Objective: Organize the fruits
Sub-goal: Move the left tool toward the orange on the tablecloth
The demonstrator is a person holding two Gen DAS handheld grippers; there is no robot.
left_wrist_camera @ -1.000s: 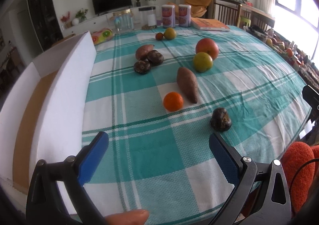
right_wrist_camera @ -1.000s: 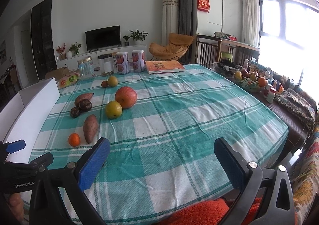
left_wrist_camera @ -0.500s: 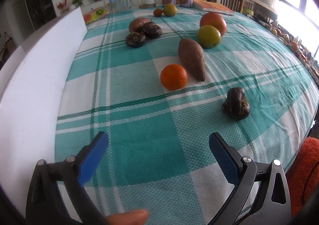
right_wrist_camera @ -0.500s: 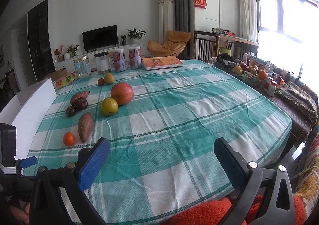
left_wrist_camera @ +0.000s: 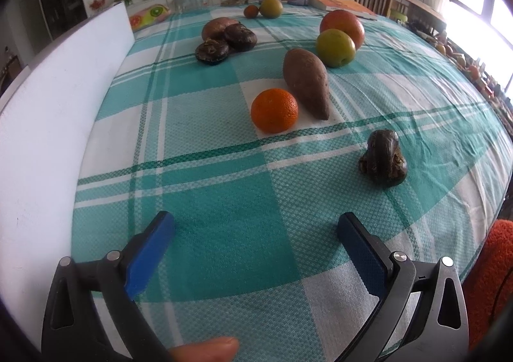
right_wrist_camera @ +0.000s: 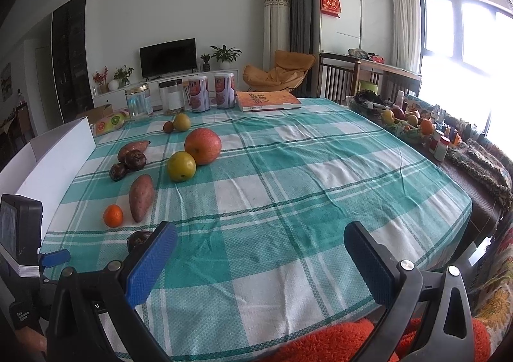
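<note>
On the teal checked tablecloth [left_wrist_camera: 224, 201] lie an orange [left_wrist_camera: 274, 110], a sweet potato [left_wrist_camera: 306, 81], a green apple [left_wrist_camera: 335, 47], a red apple [left_wrist_camera: 342, 27] and a dark wrinkled fruit [left_wrist_camera: 383, 161]. Two more dark fruits [left_wrist_camera: 226, 42] sit by a second sweet potato [left_wrist_camera: 218, 27]. My left gripper [left_wrist_camera: 255, 251] is open and empty, low over the cloth, short of the orange. My right gripper [right_wrist_camera: 259, 261] is open and empty near the front edge. The right wrist view shows the orange [right_wrist_camera: 113, 215], the sweet potato [right_wrist_camera: 141, 196] and both apples [right_wrist_camera: 192, 153] at left.
A white box [left_wrist_camera: 61, 111] with a tall wall runs along the table's left side. Jars and cans [right_wrist_camera: 195, 94] and a book [right_wrist_camera: 267, 100] stand at the far edge. A fruit basket and bottles [right_wrist_camera: 413, 126] sit at the right. An orange fuzzy seat [left_wrist_camera: 490, 275] is near the front.
My left gripper has moved forward and lower toward the orange, so the fruits look larger. The right gripper has shifted slightly; the left device now shows at its left edge.
</note>
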